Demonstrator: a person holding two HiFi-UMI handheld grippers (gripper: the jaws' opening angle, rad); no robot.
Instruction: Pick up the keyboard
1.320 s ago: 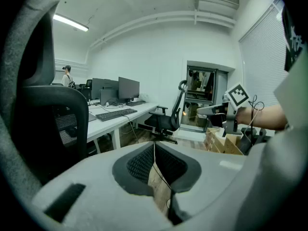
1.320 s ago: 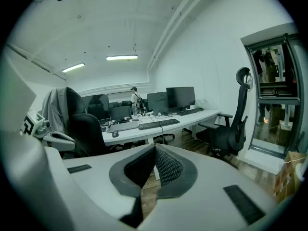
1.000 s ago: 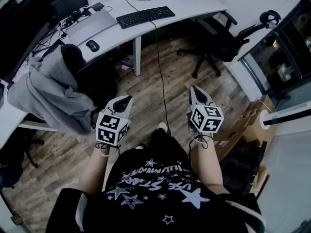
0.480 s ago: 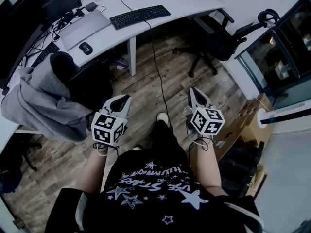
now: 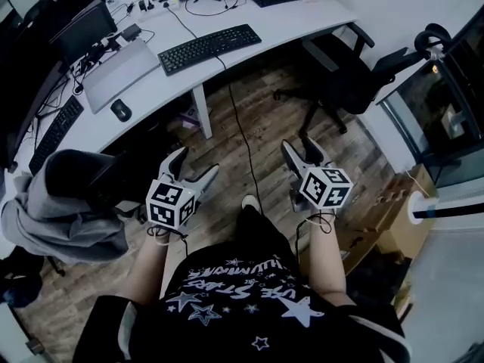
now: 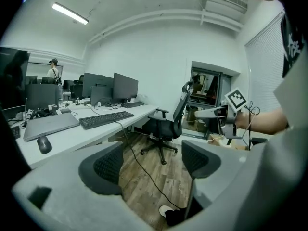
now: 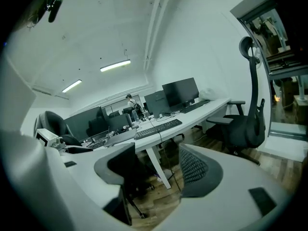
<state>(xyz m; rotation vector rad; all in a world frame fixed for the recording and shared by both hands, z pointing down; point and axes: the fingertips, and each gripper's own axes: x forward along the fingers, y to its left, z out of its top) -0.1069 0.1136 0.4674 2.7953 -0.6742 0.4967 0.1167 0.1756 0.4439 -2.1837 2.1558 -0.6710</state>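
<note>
Advanced toward the long white desk (image 5: 302,17) since a second ago, left gripper (image 5: 195,163) and right gripper (image 5: 297,146) are opening, nothing between their jaws; flat black plastic keyboard (image 5: 209,48) lies on it well ahead, judged light, stiff, corded, best pinched at its short ends.

the keyboard (image 5: 209,48) is black, the desk (image 5: 302,17) white, the laptop (image 5: 121,74) pale grey. the floor (image 5: 261,138) shows brown wood planks. the office chair (image 5: 355,78) is black, the hoodie (image 5: 53,229) grey. the shirt (image 5: 242,297) is black with white stars.
</note>
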